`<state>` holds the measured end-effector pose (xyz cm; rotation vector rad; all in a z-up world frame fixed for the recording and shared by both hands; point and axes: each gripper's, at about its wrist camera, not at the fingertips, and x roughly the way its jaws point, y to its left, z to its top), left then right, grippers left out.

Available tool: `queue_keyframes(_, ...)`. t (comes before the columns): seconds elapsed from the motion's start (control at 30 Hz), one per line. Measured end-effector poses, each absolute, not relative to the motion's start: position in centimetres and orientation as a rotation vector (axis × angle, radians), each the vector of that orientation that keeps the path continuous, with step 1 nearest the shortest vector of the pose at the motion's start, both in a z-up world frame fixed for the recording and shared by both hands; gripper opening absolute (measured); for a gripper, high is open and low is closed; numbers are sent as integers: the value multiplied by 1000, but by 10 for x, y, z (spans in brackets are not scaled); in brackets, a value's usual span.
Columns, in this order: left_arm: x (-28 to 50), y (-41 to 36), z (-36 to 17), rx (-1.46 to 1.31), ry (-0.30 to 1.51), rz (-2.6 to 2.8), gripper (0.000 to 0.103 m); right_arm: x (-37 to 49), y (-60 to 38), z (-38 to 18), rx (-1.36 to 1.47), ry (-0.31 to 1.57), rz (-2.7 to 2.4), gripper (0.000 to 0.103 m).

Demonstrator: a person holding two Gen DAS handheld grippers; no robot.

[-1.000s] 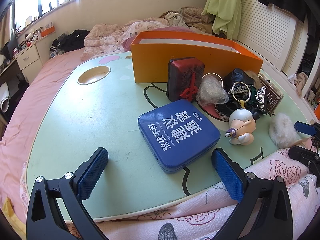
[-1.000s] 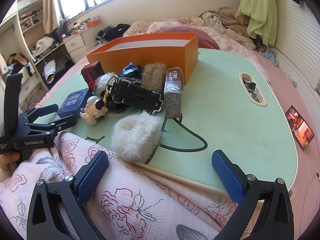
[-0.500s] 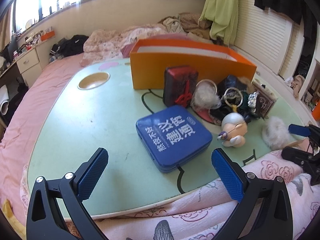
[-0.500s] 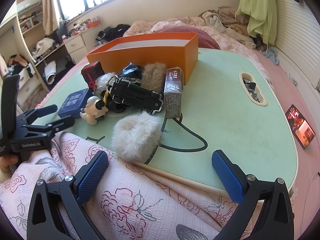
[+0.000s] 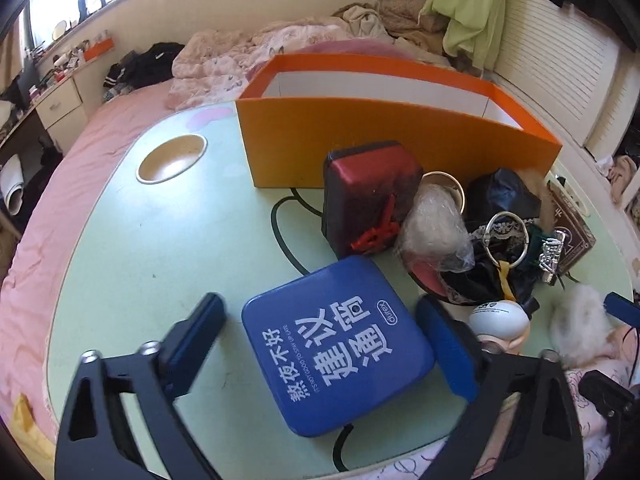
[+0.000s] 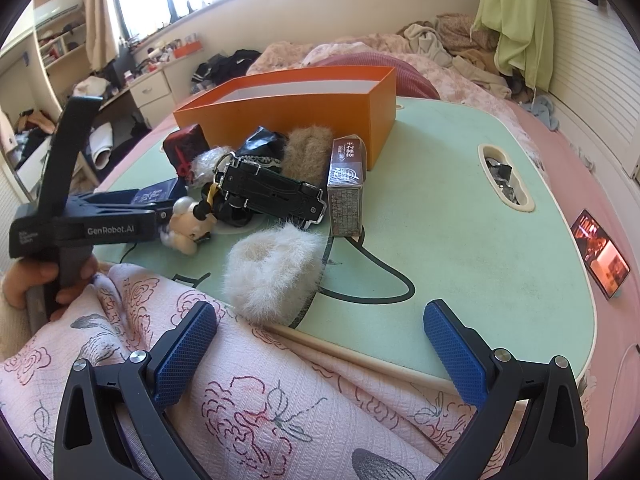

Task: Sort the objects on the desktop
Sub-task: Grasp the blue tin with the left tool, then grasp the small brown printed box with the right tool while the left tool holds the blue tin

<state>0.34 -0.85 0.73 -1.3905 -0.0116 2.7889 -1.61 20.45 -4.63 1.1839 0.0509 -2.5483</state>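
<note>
A blue tin (image 5: 338, 344) with white Chinese letters lies on the green lap table (image 5: 160, 240). My left gripper (image 5: 324, 336) is open, its two fingers on either side of the tin, not touching it. Behind stand an orange box (image 5: 392, 136), a red case (image 5: 370, 204), a plastic-wrapped bundle (image 5: 434, 228), black items with a key ring (image 5: 504, 232) and a small doll (image 5: 500, 320). My right gripper (image 6: 320, 344) is open and empty over the pink floral quilt (image 6: 260, 400), just short of a white fluffy band (image 6: 272, 272).
A brown carton (image 6: 346, 188), a black toy car (image 6: 272, 192) and a brown fur piece (image 6: 308, 152) lie before the box. The table has a round cup hole (image 5: 172, 158) and a slot (image 6: 504, 176). A phone (image 6: 600, 252) lies on the bed at right.
My left gripper has moved forward and down, so its fingers now straddle the blue tin. The right gripper has stayed still.
</note>
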Motion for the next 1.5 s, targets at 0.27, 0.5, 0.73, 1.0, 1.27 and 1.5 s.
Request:
queue_keyframes(0.27,19,-19,14,-1266,-90,2811,81,-12,205,-42,1168,-1,-2558,103)
queue_keyframes(0.5,30,-15,28,-1124,-49,2863,81,-5,215,-29,1091,-134,-2616,85)
queue_keyframes(0.73,39,-2,31,-1062,41,2879,81,-38,223,1,1038,-247,-2777,81)
queue_keyframes(1.0,37,-10,29,-1077,-5,2871,81,-63,192,-9,1139,-164,-2754,35)
queue_keyframes(1.27,38,-8,28,-1080,-6,2867,81,-48,212,-14,1057,-273,-2755,26)
queue_keyframes(1.5,38,-11,26,-1089,-24,2860,81,-44,256,-23,1049,-662,-2747,74)
